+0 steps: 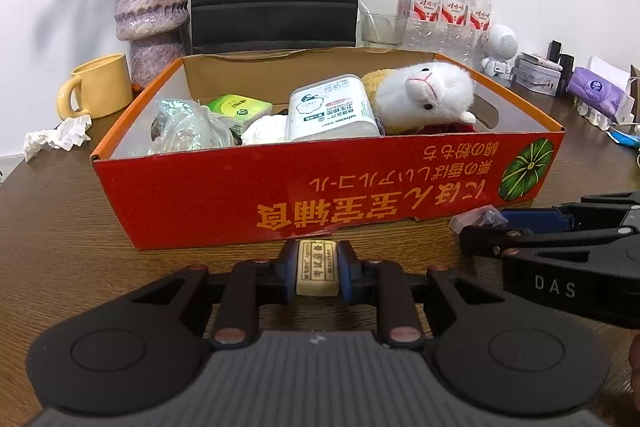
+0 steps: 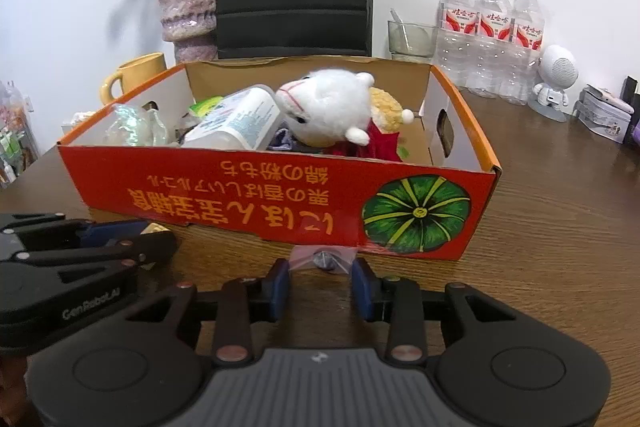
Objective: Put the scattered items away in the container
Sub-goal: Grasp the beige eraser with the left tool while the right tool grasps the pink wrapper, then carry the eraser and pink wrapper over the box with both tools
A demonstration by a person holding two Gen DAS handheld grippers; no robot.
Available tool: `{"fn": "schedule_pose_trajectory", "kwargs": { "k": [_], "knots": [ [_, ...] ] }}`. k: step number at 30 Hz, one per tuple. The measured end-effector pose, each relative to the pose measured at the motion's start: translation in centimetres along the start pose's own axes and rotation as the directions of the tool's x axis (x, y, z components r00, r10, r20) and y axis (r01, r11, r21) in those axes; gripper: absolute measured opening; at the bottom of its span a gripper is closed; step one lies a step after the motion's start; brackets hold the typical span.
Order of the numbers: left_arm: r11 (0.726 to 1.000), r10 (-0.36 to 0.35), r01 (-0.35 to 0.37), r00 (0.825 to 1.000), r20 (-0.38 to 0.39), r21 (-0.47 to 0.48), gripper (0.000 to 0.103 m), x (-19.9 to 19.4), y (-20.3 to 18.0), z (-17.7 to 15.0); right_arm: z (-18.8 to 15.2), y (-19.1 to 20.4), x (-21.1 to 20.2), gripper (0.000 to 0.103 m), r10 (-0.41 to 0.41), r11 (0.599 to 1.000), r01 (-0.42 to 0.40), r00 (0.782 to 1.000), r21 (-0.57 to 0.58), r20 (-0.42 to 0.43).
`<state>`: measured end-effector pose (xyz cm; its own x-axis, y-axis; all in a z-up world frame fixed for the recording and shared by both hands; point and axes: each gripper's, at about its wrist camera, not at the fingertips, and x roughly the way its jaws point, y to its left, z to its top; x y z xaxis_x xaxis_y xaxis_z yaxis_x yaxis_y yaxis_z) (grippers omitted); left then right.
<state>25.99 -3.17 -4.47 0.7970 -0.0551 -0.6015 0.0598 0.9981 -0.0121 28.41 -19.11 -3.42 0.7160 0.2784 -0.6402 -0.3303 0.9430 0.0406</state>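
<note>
Two claws sit low at the box's (image 1: 256, 195) near wall: left claw (image 1: 318, 269) clamps an eraser (image 1: 318, 267), long axis toward the box; right claw (image 2: 322, 281) half-narrowed, a small clear packet (image 2: 323, 258) just ahead, ungripped, on the desk (image 2: 560, 227).

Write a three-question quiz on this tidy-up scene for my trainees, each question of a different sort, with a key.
1. True or false: the left gripper is shut on the beige eraser.
2. Where is the white plush toy? A: inside the red box. B: hanging on the wall. C: on the floor.
3. Fill in: ___ water bottles stand behind the box.

Key: 1 true; 2 A; 3 three.
</note>
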Motion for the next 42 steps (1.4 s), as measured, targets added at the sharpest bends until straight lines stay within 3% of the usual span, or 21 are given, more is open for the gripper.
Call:
{"fn": "schedule_pose_trajectory", "kwargs": {
  "k": [11, 26, 34, 42],
  "knots": [
    [1.000, -0.014, 0.014, 1.000, 0.011, -0.007, 0.022, -0.4, 0.1, -0.1, -0.1, -0.1, -0.5, 0.032, 0.007, 1.000, -0.007, 1.000, 0.017, 0.016],
    [0.999, -0.040, 0.044, 0.991, 0.128, -0.023, 0.022, -6.0, -0.2, 0.6, 0.5, 2.2, -5.8, 0.032, 0.050, 0.999, -0.052, 0.989, 0.014, 0.139],
    [0.999, -0.031, 0.038, 0.974, 0.224, -0.028, 0.022, -8.6, 0.8, 3.6, 3.5, 3.7, -7.9, 0.032, 0.056, 0.998, -0.052, 0.974, -0.024, 0.219],
    [0.997, -0.021, 0.041, 0.967, 0.253, -0.072, 0.022, -6.2, 2.3, 7.1, 7.9, 4.2, -6.0, 0.032, 0.046, 0.999, -0.047, 0.965, -0.002, 0.257]
  ]
}}
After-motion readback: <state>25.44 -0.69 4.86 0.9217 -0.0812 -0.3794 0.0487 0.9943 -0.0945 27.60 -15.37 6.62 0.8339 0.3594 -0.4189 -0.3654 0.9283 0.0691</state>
